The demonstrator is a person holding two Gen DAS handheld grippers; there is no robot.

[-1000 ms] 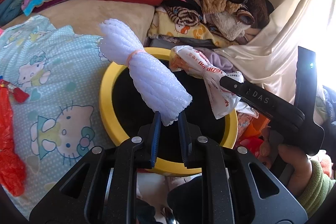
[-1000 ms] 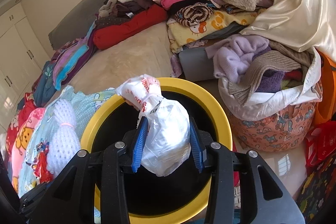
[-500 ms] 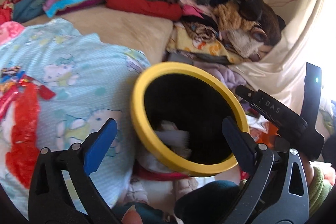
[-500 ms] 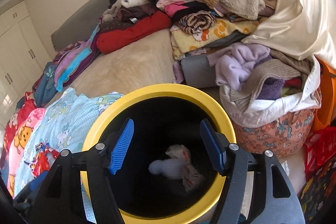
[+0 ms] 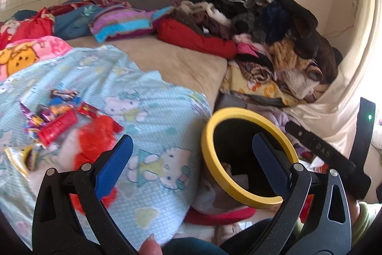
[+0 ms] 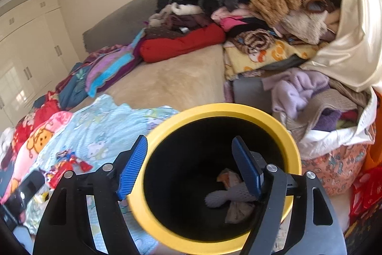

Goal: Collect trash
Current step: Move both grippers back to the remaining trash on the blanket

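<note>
A black bin with a yellow rim [image 5: 207,154] [image 6: 238,109] stands beside the bed. At its bottom lie a white foam net [image 6: 219,198] and a crumpled white plastic bag [image 6: 230,179]. My right gripper [image 6: 189,149] hangs over the bin's mouth, its jaws opening with nothing between them. My left gripper [image 5: 192,147] is wide open and holds nothing, set over the edge of the blue cartoon bedspread [image 5: 143,97] left of the bin. Colourful snack wrappers [image 5: 55,116] [image 6: 64,165] and a red mesh bag [image 5: 95,140] lie on that bedspread.
A tall pile of clothes [image 5: 274,28] fills the bed's far right corner. A full laundry basket [image 6: 334,159] stands right of the bin, with a cream curtain [image 6: 353,40] behind it. White wardrobes [image 6: 31,44] line the left wall. A green sleeve [image 5: 365,219] shows at lower right.
Both grippers opened and let go: the foam net and the plastic bag fell into the bin. My left gripper swung left towards the bedspread, bringing the wrappers into view.
</note>
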